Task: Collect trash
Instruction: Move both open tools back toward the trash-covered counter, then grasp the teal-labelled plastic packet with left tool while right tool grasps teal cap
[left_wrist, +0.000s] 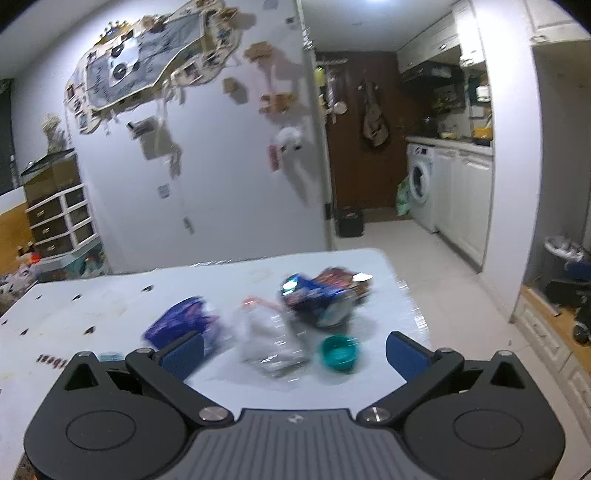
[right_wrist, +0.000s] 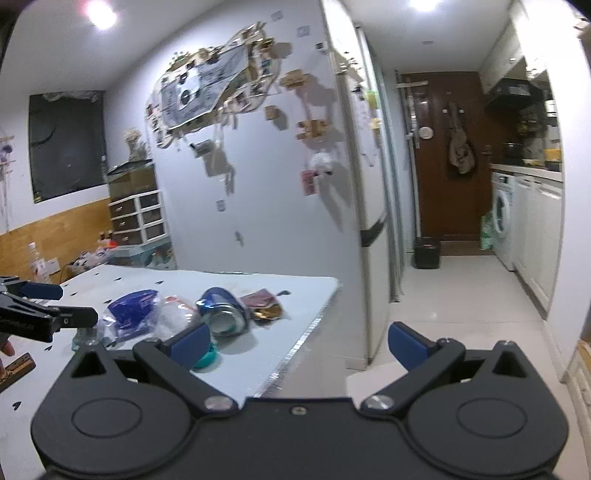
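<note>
The left gripper (left_wrist: 294, 349) hangs with its jaws wide apart and empty above the near edge of the table (left_wrist: 92, 314). Just beyond its fingertips lie 4 pieces of trash: a purple wrapper (left_wrist: 181, 321), a clear bag (left_wrist: 267, 341), a crushed can (left_wrist: 317, 299) and a teal cap (left_wrist: 338, 354). The right gripper (right_wrist: 299, 341) gapes empty over the table's right edge, the trash left of it

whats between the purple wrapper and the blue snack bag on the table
A crumpled clear plastic bag lies between the purple wrapper and the blue snack bag. The left wrist view shows it best; it is also in the right wrist view.
</note>
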